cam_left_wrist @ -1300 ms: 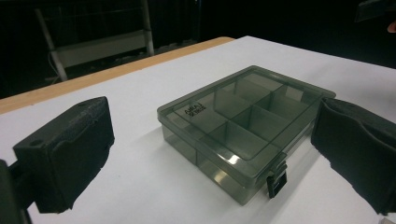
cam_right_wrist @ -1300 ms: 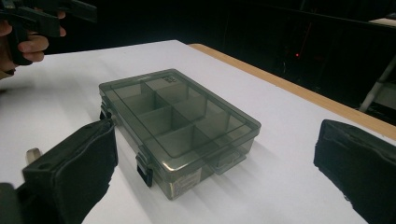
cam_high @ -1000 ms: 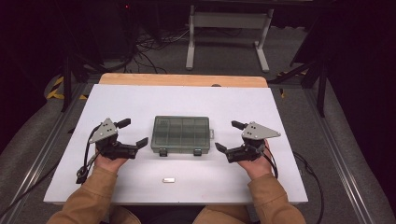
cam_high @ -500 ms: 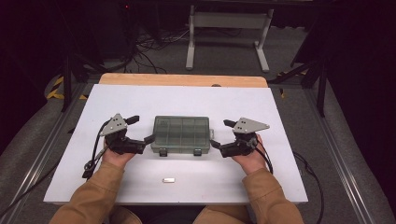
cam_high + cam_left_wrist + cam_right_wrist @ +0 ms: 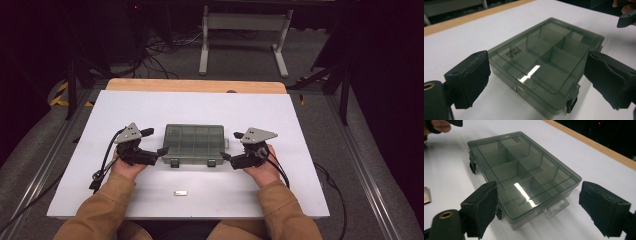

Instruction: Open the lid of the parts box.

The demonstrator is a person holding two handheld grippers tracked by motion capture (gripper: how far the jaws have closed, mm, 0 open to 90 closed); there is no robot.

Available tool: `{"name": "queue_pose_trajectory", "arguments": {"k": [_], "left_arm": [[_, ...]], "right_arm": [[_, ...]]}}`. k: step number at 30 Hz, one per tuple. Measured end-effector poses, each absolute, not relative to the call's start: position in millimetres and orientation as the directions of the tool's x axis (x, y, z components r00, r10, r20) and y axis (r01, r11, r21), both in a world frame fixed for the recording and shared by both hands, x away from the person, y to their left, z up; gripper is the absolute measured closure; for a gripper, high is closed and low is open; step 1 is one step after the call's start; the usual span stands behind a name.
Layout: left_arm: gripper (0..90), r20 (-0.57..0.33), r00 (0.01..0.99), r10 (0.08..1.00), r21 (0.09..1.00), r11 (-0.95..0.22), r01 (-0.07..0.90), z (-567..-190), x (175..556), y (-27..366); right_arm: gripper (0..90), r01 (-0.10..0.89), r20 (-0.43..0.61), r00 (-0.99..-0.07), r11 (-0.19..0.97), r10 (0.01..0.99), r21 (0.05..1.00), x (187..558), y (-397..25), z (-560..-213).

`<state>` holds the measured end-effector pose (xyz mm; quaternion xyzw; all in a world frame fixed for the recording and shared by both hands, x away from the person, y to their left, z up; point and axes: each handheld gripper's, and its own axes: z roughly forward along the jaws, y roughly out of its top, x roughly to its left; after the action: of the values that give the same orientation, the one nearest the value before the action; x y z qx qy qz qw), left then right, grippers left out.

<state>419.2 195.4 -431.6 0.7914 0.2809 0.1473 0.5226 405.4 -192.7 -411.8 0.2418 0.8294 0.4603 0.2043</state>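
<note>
One organizer box (image 5: pixel 194 144), lengthwise left-right (latches toward person)

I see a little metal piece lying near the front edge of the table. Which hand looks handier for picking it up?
Probably the left. The small metal piece lies slightly left of centre, a bit nearer the left gripper than the right gripper. Both are open beside the compartment box, so the margin is slim.

A small silvery metal piece (image 5: pixel 180 192) is lying on the white tabletop (image 5: pixel 300 125) in front of me, near its front edge. Beyond the tabletop's wooden far edge, a white stand (image 5: pixel 243 30) and cables (image 5: pixel 160 50) are sitting on the floor.
</note>
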Motion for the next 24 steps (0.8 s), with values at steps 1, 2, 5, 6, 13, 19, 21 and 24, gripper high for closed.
{"name": "queue_pose_trajectory", "arguments": {"k": [1,2,5,6,13,19,21,24], "left_arm": [[8.8,-0.061,0.799,0.599,0.91,-0.296,0.291,-431.6,419.2,195.4],[8.8,-0.068,0.801,0.595,0.905,-0.301,0.301,-432.3,420.1,196.3],[11.8,-0.075,0.809,0.584,0.888,-0.33,0.32,-434.2,422.2,197.7],[12.3,-0.077,0.813,0.577,0.882,-0.34,0.325,-435.0,422.9,197.7],[14.8,-0.087,0.834,0.544,0.842,-0.408,0.354,-438.6,423.2,195.4],[17.1,-0.074,0.842,0.535,0.818,-0.451,0.358,-440.1,421.7,193.0],[17.5,-0.071,0.844,0.532,0.811,-0.462,0.359,-440.9,421.8,192.9],[17.8,-0.072,0.849,0.523,0.797,-0.481,0.364,-442.5,421.9,192.6]], "right_arm": [[17.6,0.218,-0.113,-0.799,0.461,0.59,0.86,405.7,-192.7,-412.2],[17.6,0.218,-0.113,-0.799,0.461,0.59,0.86,405.7,-192.7,-412.2],[20.6,0.231,-0.106,-0.8,0.466,0.591,0.854,406.4,-192.8,-413.1],[21.2,0.236,-0.103,-0.8,0.468,0.591,0.852,406.9,-193.0,-413.6],[26.3,0.263,-0.078,-0.816,0.487,0.573,0.833,407.7,-192.1,-416.8],[28.8,0.284,-0.064,-0.83,0.521,0.553,0.805,406.1,-189.4,-420.7],[29.8,0.29,-0.062,-0.834,0.531,0.548,0.796,406.1,-188.4,-422.2],[31.2,0.295,-0.062,-0.839,0.548,0.541,0.783,404.8,-187.0,-424.7]]}}
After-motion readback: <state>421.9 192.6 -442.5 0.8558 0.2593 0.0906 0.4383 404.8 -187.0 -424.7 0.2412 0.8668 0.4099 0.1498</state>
